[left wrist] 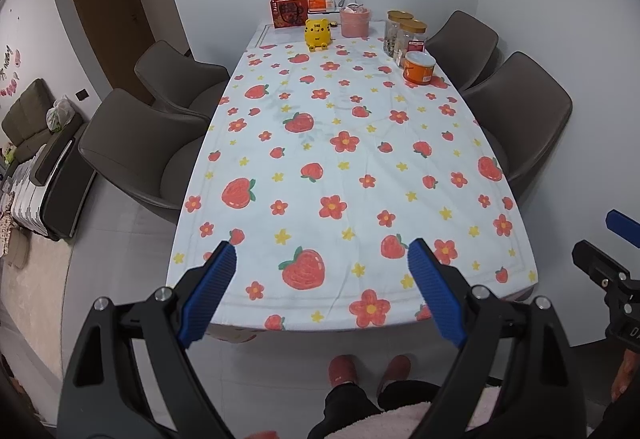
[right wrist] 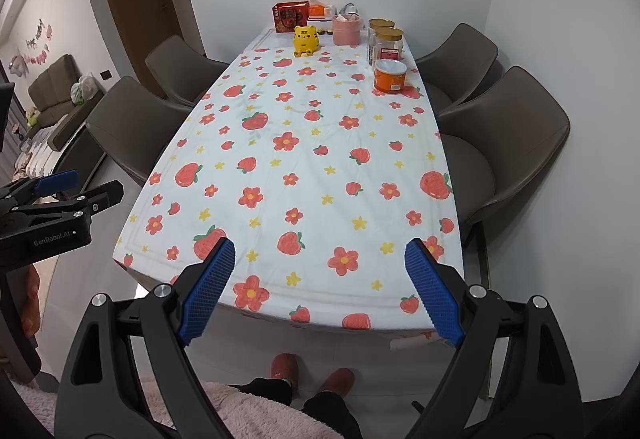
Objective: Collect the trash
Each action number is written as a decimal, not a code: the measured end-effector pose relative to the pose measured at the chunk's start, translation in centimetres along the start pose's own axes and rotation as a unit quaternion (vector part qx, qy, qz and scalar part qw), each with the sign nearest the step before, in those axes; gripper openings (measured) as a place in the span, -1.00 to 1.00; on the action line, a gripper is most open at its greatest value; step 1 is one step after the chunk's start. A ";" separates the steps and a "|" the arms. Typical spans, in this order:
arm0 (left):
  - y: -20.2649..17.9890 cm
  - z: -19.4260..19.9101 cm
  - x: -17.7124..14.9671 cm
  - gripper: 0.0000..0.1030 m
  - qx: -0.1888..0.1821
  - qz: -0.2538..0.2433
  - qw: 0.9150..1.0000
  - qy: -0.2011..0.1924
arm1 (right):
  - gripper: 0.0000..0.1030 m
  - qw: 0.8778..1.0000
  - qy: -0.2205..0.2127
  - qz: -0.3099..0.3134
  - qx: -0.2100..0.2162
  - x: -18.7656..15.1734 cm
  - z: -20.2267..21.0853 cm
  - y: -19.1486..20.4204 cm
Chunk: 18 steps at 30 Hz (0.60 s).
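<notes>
— At the bottom of each wrist view, what are the claws doing?
— The left gripper [left wrist: 322, 251] and the right gripper [right wrist: 320, 249] both hang with jaws wide apart, holding nothing, above the near edge of the table [left wrist: 400, 175] with its strawberry cloth.
— Where is the trash?
— I cannot tell what counts as trash. All items sit at the upper centre of the frame, at the table's far end: a yellow tiger toy [left wrist: 317, 34], a red box [left wrist: 289, 11], a pink tub [left wrist: 355, 22], two gold-lidded jars [left wrist: 405, 32] and an orange can [left wrist: 419, 67].
— Anything lower down?
— Pink slippers [right wrist: 312, 371] on the floor, below the table edge.
</notes>
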<state>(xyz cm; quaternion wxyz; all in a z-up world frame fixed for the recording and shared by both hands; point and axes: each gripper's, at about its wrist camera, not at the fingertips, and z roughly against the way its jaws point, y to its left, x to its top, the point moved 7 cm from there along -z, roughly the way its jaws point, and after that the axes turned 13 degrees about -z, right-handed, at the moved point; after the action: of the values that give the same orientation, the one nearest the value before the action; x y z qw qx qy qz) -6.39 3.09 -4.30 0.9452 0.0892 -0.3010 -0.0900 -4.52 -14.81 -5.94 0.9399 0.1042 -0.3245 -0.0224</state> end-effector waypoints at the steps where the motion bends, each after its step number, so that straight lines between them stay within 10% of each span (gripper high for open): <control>1: 0.1 0.0 0.0 0.70 -0.001 -0.001 1.000 0.000 | 0.63 1.000 0.000 0.000 0.000 0.0 0.0 0.0; 18: -0.7 0.0 1.0 0.70 0.006 -0.017 1.000 0.000 | 0.63 1.000 -0.003 -0.003 0.002 0.2 0.0 0.2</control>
<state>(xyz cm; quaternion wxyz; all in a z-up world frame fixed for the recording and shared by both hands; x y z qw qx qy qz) -5.68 2.19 -3.87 0.9430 0.1002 -0.2997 -0.1038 -4.37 -14.61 -5.71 0.9386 0.1067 -0.3271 -0.0249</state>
